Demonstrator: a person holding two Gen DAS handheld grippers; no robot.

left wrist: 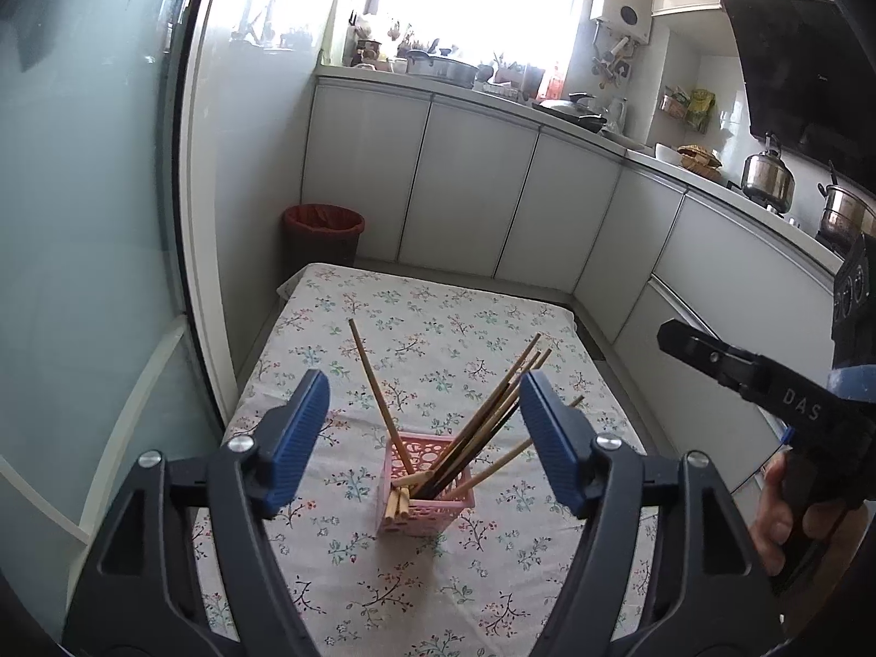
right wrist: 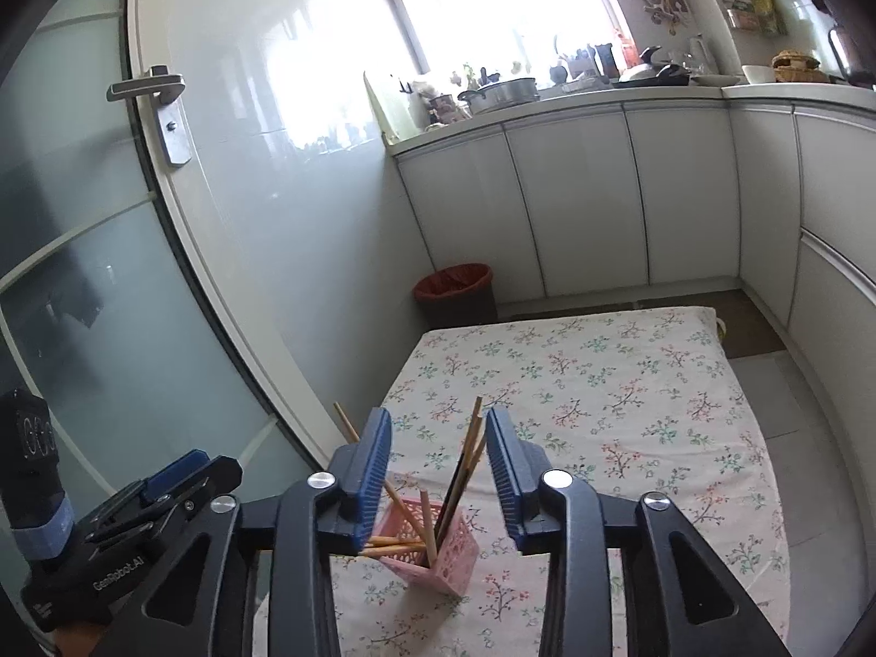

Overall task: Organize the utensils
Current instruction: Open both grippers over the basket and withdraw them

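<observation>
A pink perforated basket stands on the floral tablecloth and holds several wooden and dark chopsticks that lean out at angles. One pale chopstick leans left. My left gripper hangs open above and in front of the basket, nothing between its blue pads. In the right wrist view the basket sits low between my right gripper's fingers, and the chopsticks show through the gap without touching the pads. My right gripper is open. Its black tip shows at the right, held by a hand.
A dark bin with a red liner stands beyond the table's far edge. White cabinets run along the back and right under a counter crowded with pots. A frosted glass door with a metal handle closes the left side.
</observation>
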